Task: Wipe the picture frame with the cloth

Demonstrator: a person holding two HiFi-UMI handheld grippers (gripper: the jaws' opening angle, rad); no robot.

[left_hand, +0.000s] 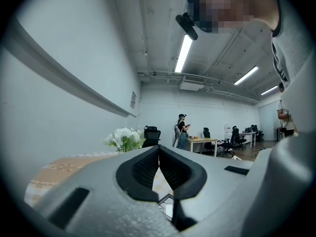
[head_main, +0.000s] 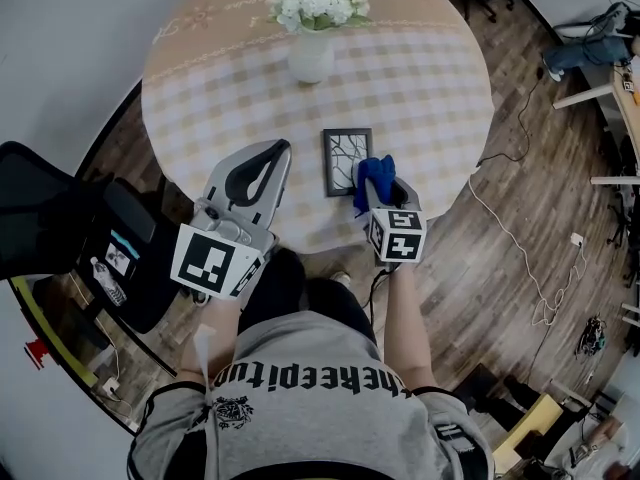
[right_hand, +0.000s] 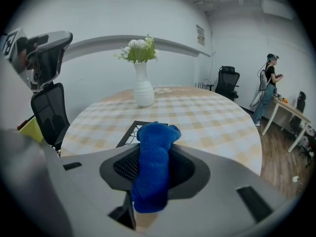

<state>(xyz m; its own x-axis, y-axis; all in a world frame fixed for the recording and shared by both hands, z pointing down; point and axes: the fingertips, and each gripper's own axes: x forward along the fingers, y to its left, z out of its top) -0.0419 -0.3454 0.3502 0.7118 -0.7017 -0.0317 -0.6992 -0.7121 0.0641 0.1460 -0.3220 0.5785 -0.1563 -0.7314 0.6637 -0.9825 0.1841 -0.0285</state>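
A small dark picture frame (head_main: 346, 160) lies flat on the round checked table (head_main: 430, 78), near its front edge. My right gripper (head_main: 380, 173) is shut on a blue cloth (head_main: 372, 180), just right of the frame and touching or overlapping its right edge. In the right gripper view the blue cloth (right_hand: 152, 164) sticks up between the jaws, with the picture frame (right_hand: 129, 130) right behind it. My left gripper (head_main: 268, 160) is shut and empty, left of the frame, raised off the table. In the left gripper view a corner of the picture frame (left_hand: 166, 205) shows below the closed jaws.
A white vase of white flowers (head_main: 314, 26) stands at the table's far middle. A black office chair (head_main: 70, 228) sits at the left by the wall. Cables (head_main: 520, 258) run over the wooden floor on the right. A person (left_hand: 181, 131) stands by desks in the distance.
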